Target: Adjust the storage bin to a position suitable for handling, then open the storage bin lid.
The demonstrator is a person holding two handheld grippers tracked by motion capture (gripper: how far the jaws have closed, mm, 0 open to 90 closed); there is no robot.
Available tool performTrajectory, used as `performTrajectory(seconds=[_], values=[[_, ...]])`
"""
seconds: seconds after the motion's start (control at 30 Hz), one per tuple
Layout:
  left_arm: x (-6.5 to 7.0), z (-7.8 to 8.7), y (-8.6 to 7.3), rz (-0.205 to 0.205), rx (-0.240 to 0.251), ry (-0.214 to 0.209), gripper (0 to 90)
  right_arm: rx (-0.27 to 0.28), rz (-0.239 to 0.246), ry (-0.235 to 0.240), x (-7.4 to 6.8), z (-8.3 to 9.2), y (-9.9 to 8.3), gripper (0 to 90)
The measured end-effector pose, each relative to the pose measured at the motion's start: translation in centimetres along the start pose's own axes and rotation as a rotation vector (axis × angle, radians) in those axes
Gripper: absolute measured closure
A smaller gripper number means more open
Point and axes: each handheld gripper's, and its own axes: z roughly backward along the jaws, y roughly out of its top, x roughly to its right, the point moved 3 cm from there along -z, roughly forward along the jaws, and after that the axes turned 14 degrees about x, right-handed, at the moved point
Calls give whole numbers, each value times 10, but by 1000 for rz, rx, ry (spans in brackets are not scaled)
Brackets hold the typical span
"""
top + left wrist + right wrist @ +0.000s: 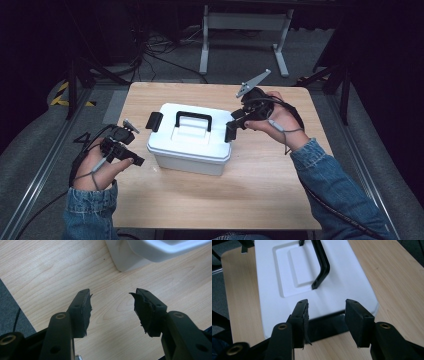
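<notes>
A white lidded box (190, 145) stands in the middle of the wooden table (250, 195), its black handle (193, 116) lying across the lid. Black latches sit at its left end (154, 121) and right end (230, 132). My right gripper (239, 121) hovers open at the box's right end. In the right gripper view its jaws (325, 306) straddle the lid edge (272, 310) with the black latch flap (324, 327) below them, untouched. My left gripper (133, 149) is open and empty left of the box, above bare wood (110, 293), with the box's corner (140, 252) just beyond.
The table's front half and right side are bare wood. Off the table's left edge lies grey floor (10, 315). Behind the table stand a white metal frame (240, 30), dark tripod legs and loose cables on the floor.
</notes>
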Motion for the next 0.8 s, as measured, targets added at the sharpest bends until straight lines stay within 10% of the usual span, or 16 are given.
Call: performTrajectory(seconds=[0.8], values=[[-3, -2, 1, -1, 1, -10, 481, -49, 22, 48, 6, -74, 24, 594]])
